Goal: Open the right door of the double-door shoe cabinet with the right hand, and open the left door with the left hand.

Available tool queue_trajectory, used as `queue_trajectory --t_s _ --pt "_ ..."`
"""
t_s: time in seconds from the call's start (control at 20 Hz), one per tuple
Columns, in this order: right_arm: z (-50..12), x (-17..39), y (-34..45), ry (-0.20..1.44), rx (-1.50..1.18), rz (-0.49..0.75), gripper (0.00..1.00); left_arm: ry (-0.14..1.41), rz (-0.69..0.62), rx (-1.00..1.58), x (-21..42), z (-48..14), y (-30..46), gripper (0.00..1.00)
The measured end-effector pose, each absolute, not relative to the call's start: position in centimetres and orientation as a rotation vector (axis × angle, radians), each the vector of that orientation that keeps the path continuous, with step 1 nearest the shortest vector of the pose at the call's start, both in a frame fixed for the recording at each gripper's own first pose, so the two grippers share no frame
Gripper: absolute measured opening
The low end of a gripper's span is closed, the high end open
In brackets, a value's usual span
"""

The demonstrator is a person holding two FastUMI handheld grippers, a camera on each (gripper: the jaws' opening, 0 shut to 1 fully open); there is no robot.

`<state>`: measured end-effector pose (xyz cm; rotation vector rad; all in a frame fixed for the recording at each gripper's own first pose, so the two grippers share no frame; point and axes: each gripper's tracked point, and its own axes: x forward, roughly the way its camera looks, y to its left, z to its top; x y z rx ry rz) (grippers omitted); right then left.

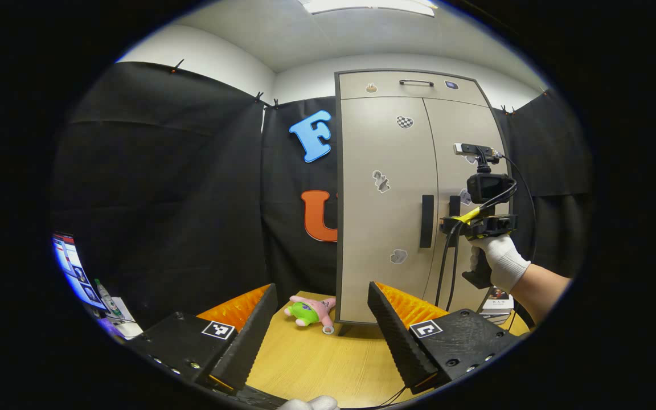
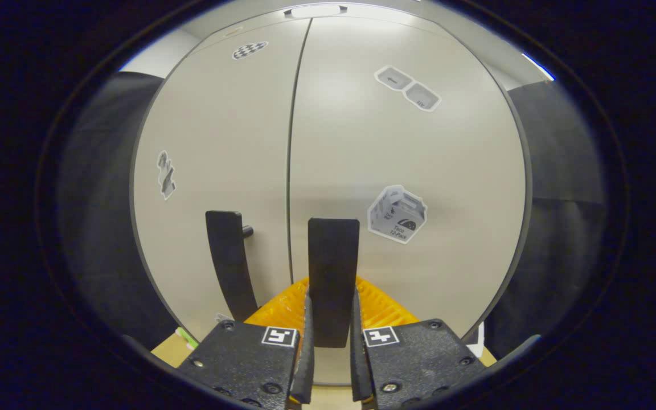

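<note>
Up close, the right gripper (image 2: 331, 347) has its two fingers pinched against the sides of the right door handle (image 2: 333, 267), a black upright bar that stands between the orange-backed pads and runs on above them. Just to the left of that grip, across the seam between the doors, the left door handle (image 2: 226, 256) stands free with nothing touching it. Both doors of the shoe cabinet (image 2: 419, 148) sit flush and closed ahead of the fingers. Stickers dot the panels: a box-shaped one (image 2: 397, 214) just up and right of the gripped handle carries print too small to read surely, and a pair of keyboard-key shapes (image 2: 408, 88) sits higher on the same door.

In the left gripper view, the left gripper (image 1: 322, 336) hangs well back from the cabinet (image 1: 385, 188) with its fingers spread wide and nothing between them. Beyond and to the right, a white-gloved hand (image 1: 499, 259) holds the right gripper (image 1: 479, 225) at the handles. Ahead of the open fingers, a pink and green plush toy (image 1: 312, 311) lies on the wooden table (image 1: 316, 364) beside the cabinet's foot. Each finger block bears a square black-and-white marker (image 1: 217, 329).
</note>
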<state>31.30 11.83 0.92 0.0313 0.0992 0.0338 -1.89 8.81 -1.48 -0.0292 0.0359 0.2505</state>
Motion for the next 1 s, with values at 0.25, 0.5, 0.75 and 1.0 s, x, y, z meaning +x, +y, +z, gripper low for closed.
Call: queue_trajectory --t_s 0.25,0.5,0.75,1.0 --pt "0.7 30.0 11.9 0.113 -0.004 0.061 0.24 0.026 0.227 -0.027 -2.3 -1.4 9.0 0.96" --pt "0.4 27.2 11.0 0.116 -0.008 0.08 0.23 0.022 0.211 -0.026 -4.3 -1.8 9.2 0.95" --pt "0.1 23.7 9.6 0.119 0.01 0.092 0.2 0.036 0.183 -0.02 -6.0 -2.6 8.7 0.96" --pt "-0.1 20.0 7.3 0.122 0.006 0.096 0.19 0.026 0.147 -0.019 -7.1 -2.7 7.6 0.96"
